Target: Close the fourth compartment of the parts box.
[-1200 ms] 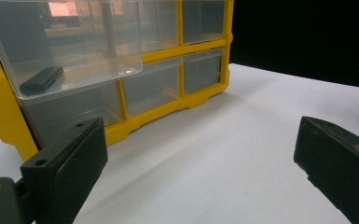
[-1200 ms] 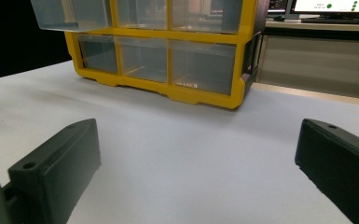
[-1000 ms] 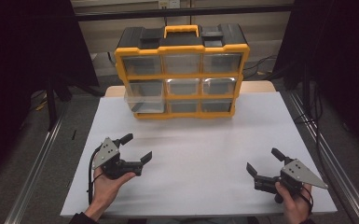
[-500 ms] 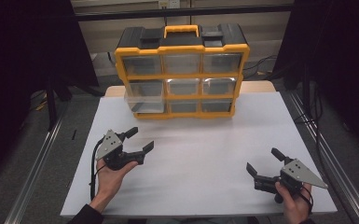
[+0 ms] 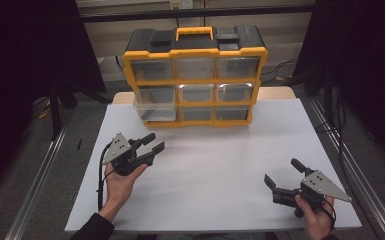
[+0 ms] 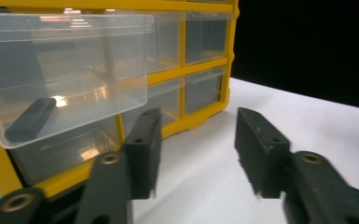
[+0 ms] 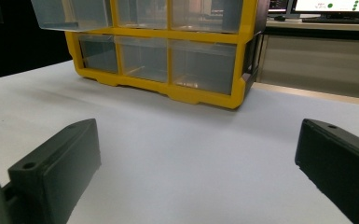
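White paper covers the table (image 5: 215, 195), and nearest the person the right gripper (image 5: 286, 179) rests low on it, well in front of the organizer (image 5: 195, 75) and off toward its right end; its jaws stand spread wide with nothing between them, as if parked while the other hand works. Farther in, the left gripper (image 5: 152, 143) is held just above the paper, in front of the organizer's left column and aimed at it. Its jaws have just been closing and now stand half spread, with only bare paper between them, probably narrowed to fit a drawer front. Beyond it, the yellow organizer stands upright at the far edge of the paper, with three rows of three clear drawers and a black top with a yellow handle. The middle-left drawer (image 6: 65, 74) is pulled partway out of its slot, overhanging the drawer below, which puts its front within the left gripper's reach. Inside it, a small dark block (image 6: 30, 120) lies flat on the drawer floor near the front wall. The other drawers sit flush in the frame.
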